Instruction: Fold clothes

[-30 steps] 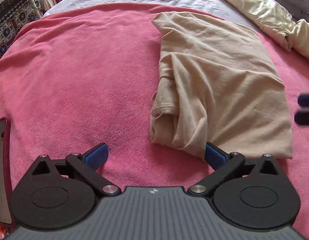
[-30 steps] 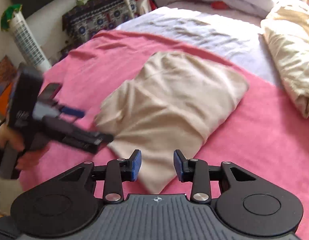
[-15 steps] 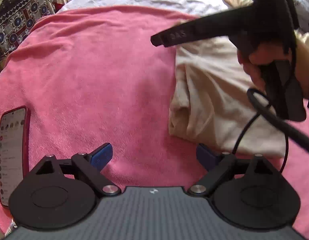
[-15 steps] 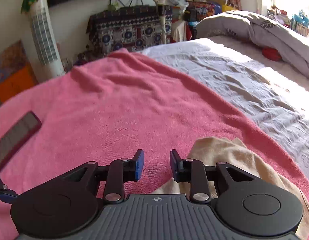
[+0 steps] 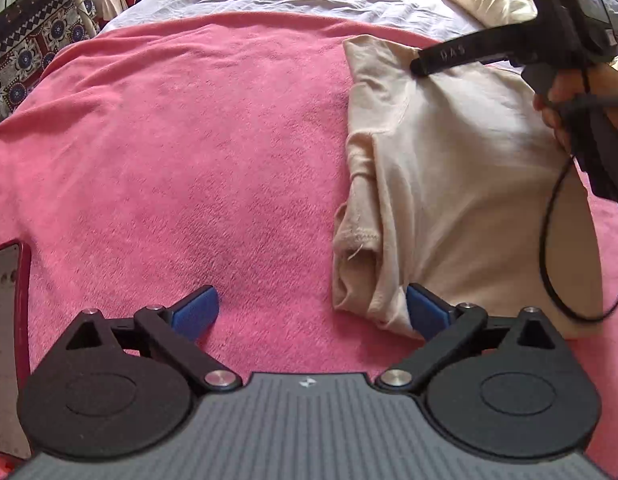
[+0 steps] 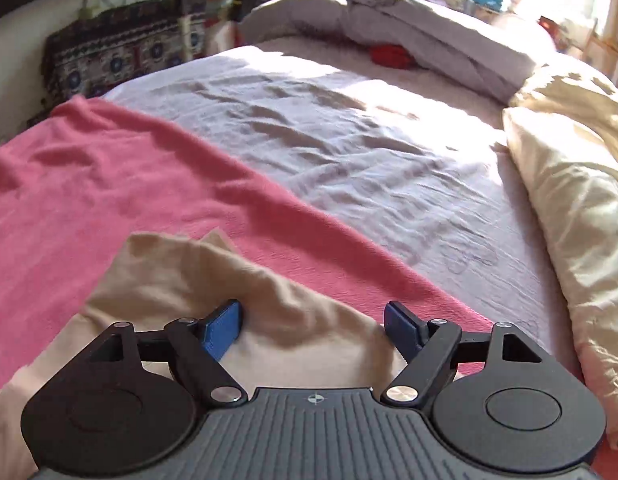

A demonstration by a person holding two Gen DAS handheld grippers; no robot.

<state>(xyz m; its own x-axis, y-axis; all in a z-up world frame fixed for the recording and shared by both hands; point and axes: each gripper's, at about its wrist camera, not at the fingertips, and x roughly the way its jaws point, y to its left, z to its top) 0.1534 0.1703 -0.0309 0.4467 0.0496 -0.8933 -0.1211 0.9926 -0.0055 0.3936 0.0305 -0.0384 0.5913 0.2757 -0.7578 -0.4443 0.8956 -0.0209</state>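
Beige shirt (image 5: 461, 184) folded, on pink blanket (image 5: 189, 152) on bed, long axis running away from left wrist camera, neck end far. Left hand-held gripper (image 5: 311, 310) wide, nothing between pads, at near hem corner. Right hand-held gripper (image 6: 313, 326) tilted down over far end, jaws just opening, cloth between but unpinched.
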